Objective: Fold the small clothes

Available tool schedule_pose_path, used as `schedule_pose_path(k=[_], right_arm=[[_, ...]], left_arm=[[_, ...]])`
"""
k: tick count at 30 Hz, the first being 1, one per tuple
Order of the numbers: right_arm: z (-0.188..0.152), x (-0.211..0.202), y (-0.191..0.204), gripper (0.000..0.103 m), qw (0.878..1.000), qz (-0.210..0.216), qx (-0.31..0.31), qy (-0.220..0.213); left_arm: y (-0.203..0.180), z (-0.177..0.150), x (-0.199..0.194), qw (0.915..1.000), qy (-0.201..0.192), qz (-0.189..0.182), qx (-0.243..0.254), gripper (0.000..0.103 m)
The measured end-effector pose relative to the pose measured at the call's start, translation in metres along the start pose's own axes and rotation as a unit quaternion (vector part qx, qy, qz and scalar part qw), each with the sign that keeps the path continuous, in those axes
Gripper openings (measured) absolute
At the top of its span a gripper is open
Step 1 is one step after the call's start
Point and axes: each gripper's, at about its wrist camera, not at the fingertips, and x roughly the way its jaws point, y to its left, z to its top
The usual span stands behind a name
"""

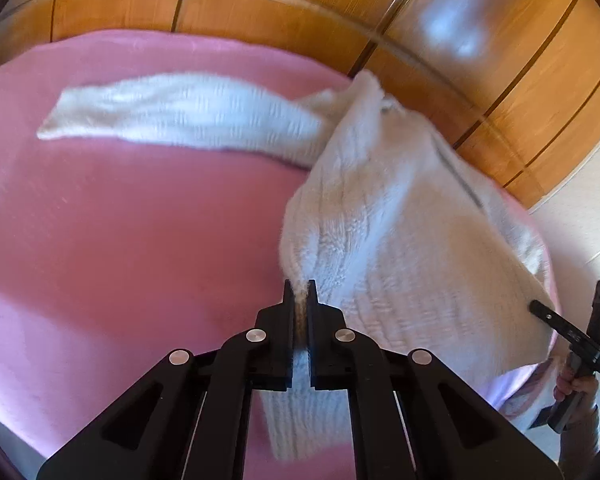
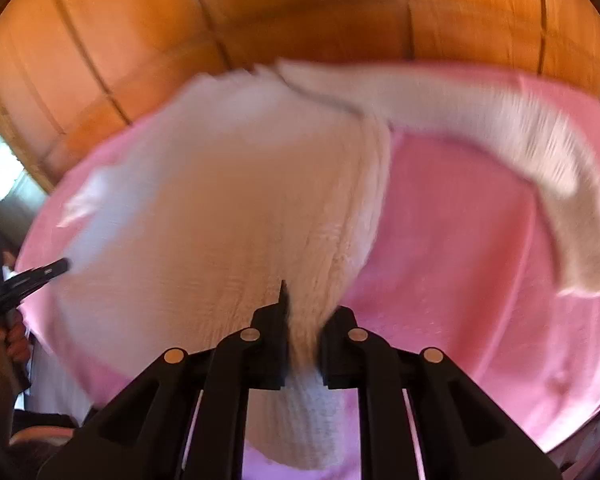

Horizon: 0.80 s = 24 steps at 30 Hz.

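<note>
While both tools pinch the white knit garment (image 1: 400, 220) lifted off the pink bed cover (image 1: 120, 220), keep its hem taut and lower evenly so one sleeve (image 1: 180, 114) stays flat. Wood-panelled wardrobe (image 1: 500, 80) behind. Left gripper (image 1: 300, 292) and right gripper (image 2: 300, 312) each clamp a bottom corner.

Your two wrist views both look closely down along their fingers, from opposite sides, sharing the white sweater (image 1: 400, 220) (image 2: 228, 208) on the pink bed (image 1: 120, 220) (image 2: 460, 260).
</note>
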Motion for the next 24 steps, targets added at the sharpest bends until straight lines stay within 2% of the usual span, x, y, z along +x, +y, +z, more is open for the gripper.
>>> schedule_pose_path(k=[2,4,6,8,10,11,12,13,14,17,18,21,22,24], right_arm=[[-0.006,-0.029,0.004,0.005,1.0,0.001,-0.019,-0.014],[-0.021,-0.043,0.002,0.005,0.999,-0.016,-0.031,-0.001],[-0.038,-0.033,-0.008,0.005,0.999,-0.034,-0.015,0.028],[-0.057,-0.014,-0.019,0.005,0.997,-0.033,0.013,0.065],[-0.063,0.002,-0.023,0.007,0.996,-0.039,0.023,0.078],[-0.062,0.005,-0.023,0.012,0.996,-0.045,0.024,0.078],[-0.06,0.004,-0.023,0.025,0.995,-0.06,0.021,0.072],[-0.055,0.004,-0.025,0.038,0.995,-0.072,0.019,0.066],[-0.048,0.002,-0.025,0.056,0.995,-0.086,0.015,0.052],[-0.025,0.005,-0.014,0.058,0.996,-0.092,0.002,0.018],[-0.019,0.01,-0.005,0.065,0.996,-0.087,-0.001,0.009],[0.001,0.032,0.022,0.071,0.998,-0.064,-0.023,-0.005],[0.001,0.039,0.032,0.071,0.998,-0.055,-0.032,-0.006],[0.011,0.064,0.061,0.072,0.998,-0.033,-0.055,-0.006]], left_arm=[[-0.005,0.0,-0.025,0.9998,-0.008,-0.012,0.015,0.003],[-0.009,-0.008,-0.039,0.9994,-0.008,-0.021,0.028,0.003],[-0.012,-0.022,-0.035,0.9991,0.014,-0.019,0.035,0.003],[-0.013,-0.034,-0.021,0.9985,0.031,0.0,0.046,0.005],[-0.002,-0.037,-0.011,0.999,0.04,0.002,0.018,0.01],[0.007,-0.035,-0.01,0.9993,0.038,-0.002,-0.007,0.024],[0.014,-0.031,-0.012,0.9993,0.029,0.0,-0.024,0.035],[0.023,-0.026,-0.017,0.9991,0.01,0.009,-0.041,0.04],[0.03,-0.02,-0.02,0.9984,-0.004,0.022,-0.052,0.043],[0.057,0.001,-0.02,0.9934,-0.03,0.063,-0.091,0.044],[0.068,0.011,-0.018,0.9902,-0.039,0.077,-0.11,0.044],[0.092,0.036,-0.009,0.9809,-0.048,0.09,-0.166,0.045],[0.099,0.042,-0.005,0.978,-0.048,0.091,-0.181,0.047],[0.115,0.059,0.004,0.9699,-0.056,0.103,-0.213,0.057]])
